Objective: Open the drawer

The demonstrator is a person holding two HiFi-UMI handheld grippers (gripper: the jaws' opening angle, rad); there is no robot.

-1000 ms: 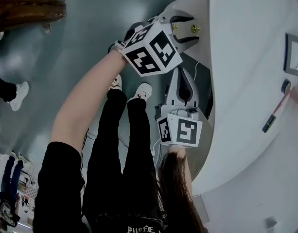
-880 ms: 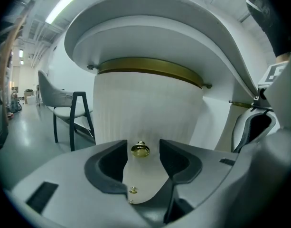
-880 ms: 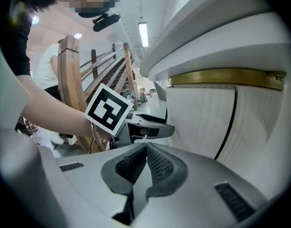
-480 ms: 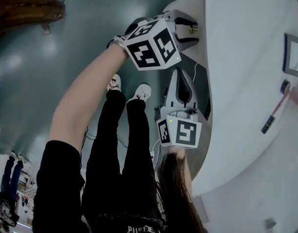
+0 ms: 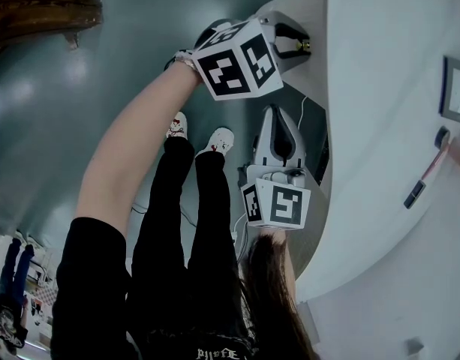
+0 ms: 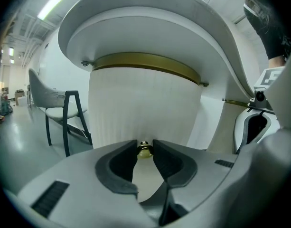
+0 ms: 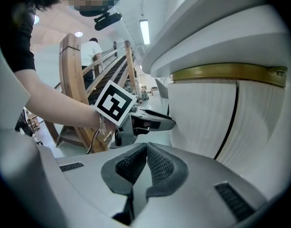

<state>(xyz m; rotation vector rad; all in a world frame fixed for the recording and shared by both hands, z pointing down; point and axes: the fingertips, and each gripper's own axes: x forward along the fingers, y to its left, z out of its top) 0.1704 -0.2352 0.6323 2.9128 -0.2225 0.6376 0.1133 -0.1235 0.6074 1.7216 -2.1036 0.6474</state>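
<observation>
Two grippers face a white rounded cabinet. In the head view the left gripper is at top centre, against the cabinet's curved side. Its jaws have just been closing and now clench a small brass knob, pinched between the pad tips at lower centre of the left gripper view. The knob sits on the drawer, a curved, ribbed white front that fills the middle of that view. Above it are a brass band and the overhanging white top.

The right gripper is just below the left one in the head view. Its jaws are clenched together on nothing, and the ribbed front lies at the right of its own view. A dark-legged chair stands at the left of the left gripper view.
</observation>
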